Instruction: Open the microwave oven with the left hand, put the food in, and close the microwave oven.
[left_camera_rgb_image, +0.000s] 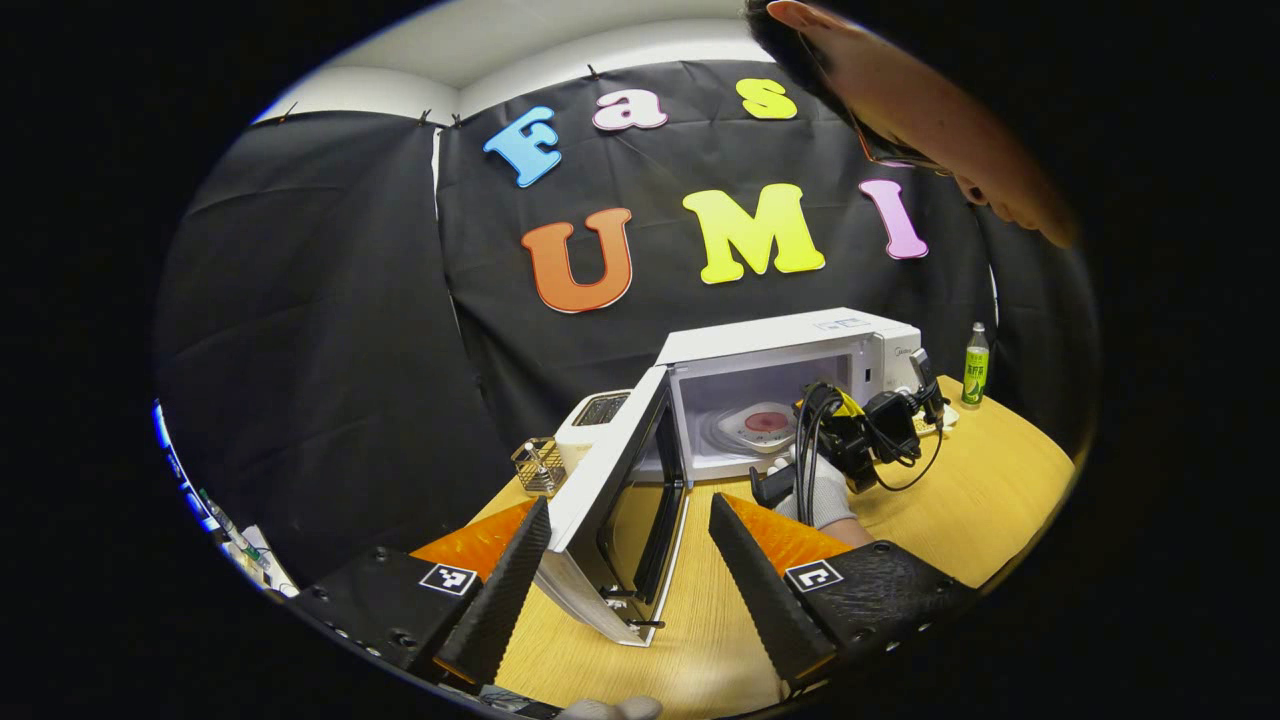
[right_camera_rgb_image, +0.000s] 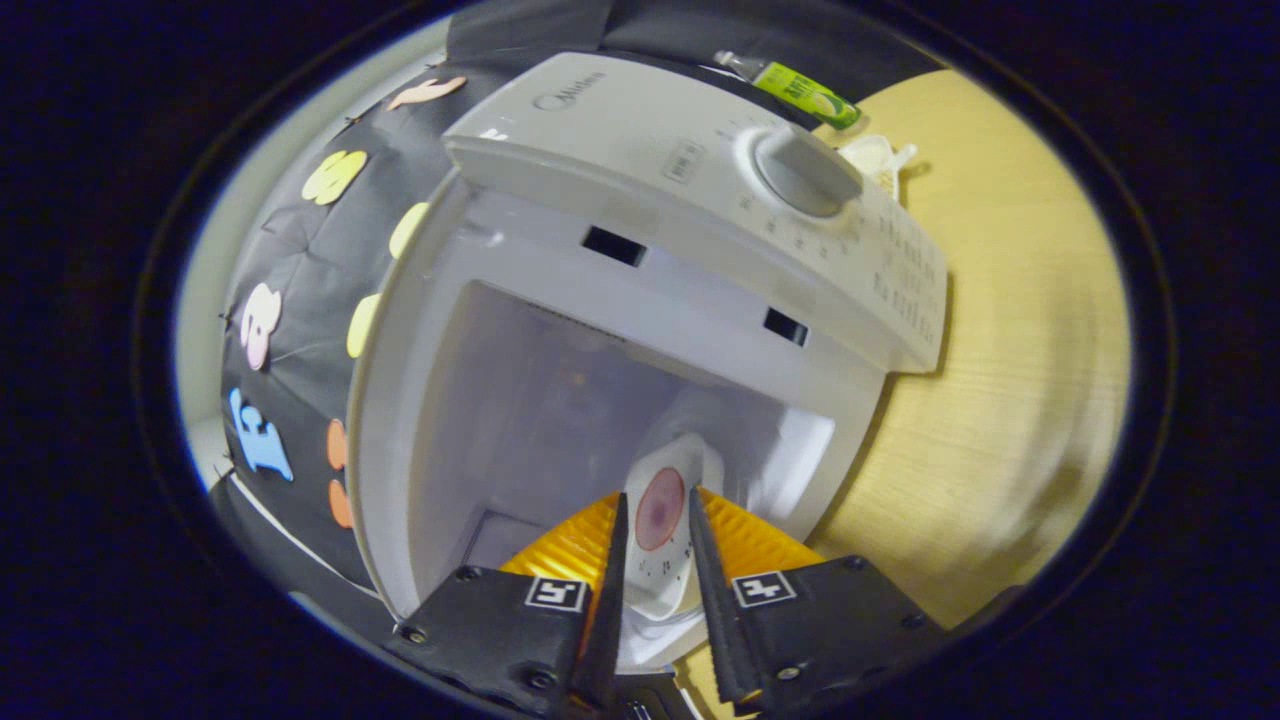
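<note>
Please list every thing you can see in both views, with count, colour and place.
microwave oven: one, white, on the table, door open
door: one, white frame, dark window, swung out left
plate of food: one, white with red centre, inside the oven
toaster: one, white, left of the oven
wire basket: one, metal, beside the toaster
bottle: one, green, right of the oven
table: one, light wood
right claw: one, fingers at the plate's rim, at the oven mouth
left claw: one, open, at the door
</note>
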